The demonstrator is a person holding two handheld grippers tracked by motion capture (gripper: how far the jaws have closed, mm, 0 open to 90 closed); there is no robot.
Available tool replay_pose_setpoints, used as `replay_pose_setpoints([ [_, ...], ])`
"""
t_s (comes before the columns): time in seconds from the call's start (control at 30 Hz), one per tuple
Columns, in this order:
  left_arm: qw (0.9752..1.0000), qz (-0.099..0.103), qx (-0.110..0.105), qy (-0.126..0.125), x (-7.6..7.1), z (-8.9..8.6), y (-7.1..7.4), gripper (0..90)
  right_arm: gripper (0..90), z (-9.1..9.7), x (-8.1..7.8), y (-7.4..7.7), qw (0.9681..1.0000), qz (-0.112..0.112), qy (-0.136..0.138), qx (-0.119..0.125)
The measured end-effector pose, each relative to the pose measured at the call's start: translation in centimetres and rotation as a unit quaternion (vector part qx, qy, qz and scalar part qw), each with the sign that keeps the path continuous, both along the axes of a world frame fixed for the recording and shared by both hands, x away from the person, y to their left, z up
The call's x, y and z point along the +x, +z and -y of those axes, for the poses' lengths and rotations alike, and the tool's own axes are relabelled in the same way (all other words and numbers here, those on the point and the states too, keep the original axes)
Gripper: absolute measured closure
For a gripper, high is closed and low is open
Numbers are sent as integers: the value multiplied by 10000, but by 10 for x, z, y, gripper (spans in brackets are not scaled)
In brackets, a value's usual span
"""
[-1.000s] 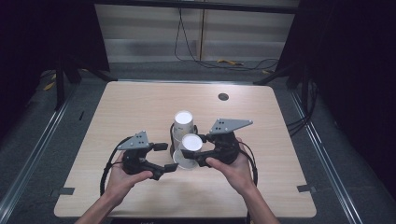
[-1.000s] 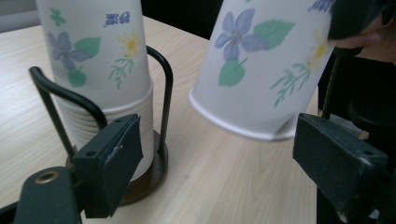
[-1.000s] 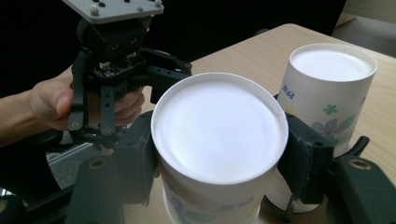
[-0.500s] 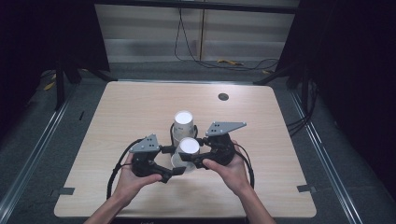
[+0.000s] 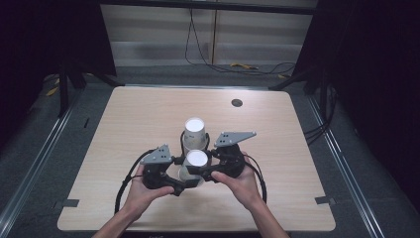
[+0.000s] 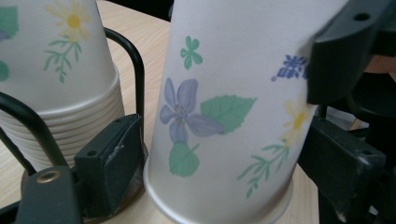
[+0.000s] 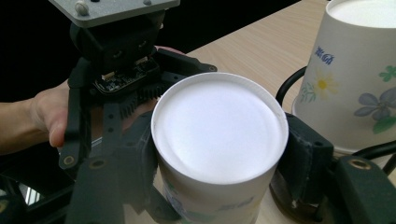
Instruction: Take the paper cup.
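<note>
A: What had changed? The hands came nearer to each other, by the stack [image 5: 193,130].

B: Yes. The right gripper [image 7: 219,154] clamped the cup [image 5: 195,163], upside down, just before the stack. The left gripper [image 6: 219,154] hugged its rim too; gap unclear. White, with flowers. Separating looked near.

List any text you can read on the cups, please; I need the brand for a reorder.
Blue print on the near cup, at its upper right: blurred and partly behind a black jaw, not readable.
Blue print near the top of the cup stack, above a yellow flower: too small and blurred to read.
No other words, numbers or signs on the cups, grippers or table.
</note>
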State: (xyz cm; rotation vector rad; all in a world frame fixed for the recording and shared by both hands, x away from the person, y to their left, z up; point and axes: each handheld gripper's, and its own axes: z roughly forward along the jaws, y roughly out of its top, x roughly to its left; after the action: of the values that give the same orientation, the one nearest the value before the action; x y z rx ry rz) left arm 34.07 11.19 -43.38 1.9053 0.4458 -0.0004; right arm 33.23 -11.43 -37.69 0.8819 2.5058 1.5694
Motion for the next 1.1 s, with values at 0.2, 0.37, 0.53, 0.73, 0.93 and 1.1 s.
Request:
replay_pose_setpoints([
  [0.2, 10000, 17, -7, 2, -1, 2, -5, 199, 367, -1, 0, 0, 10000, 42, 55, 40],
  [0.37, 9999, 92, 53, -48, -1, 2, -5, 212, 365, -1, 0, 0, 10000, 30, 73, 43],
  [0.53, 9999, 132, 43, -46, -2, 2, -5, 229, 355, -2, 1, 1, 9999, 14, 106, 1],
  [0.73, 9998, 131, 109, -101, -2, 1, -5, 239, 328, -3, 0, -1, 9999, 24, 117, -48],
  [0.93, 9999, 52, 116, -112, -3, -1, -6, 239, 292, -4, 0, -1, 10000, 70, -10, -66],
  [1.1, 9999, 20, 128, -68, -1, -4, -7, 239, 263, -1, 0, 0, 10000, 49, -66, -7],
])
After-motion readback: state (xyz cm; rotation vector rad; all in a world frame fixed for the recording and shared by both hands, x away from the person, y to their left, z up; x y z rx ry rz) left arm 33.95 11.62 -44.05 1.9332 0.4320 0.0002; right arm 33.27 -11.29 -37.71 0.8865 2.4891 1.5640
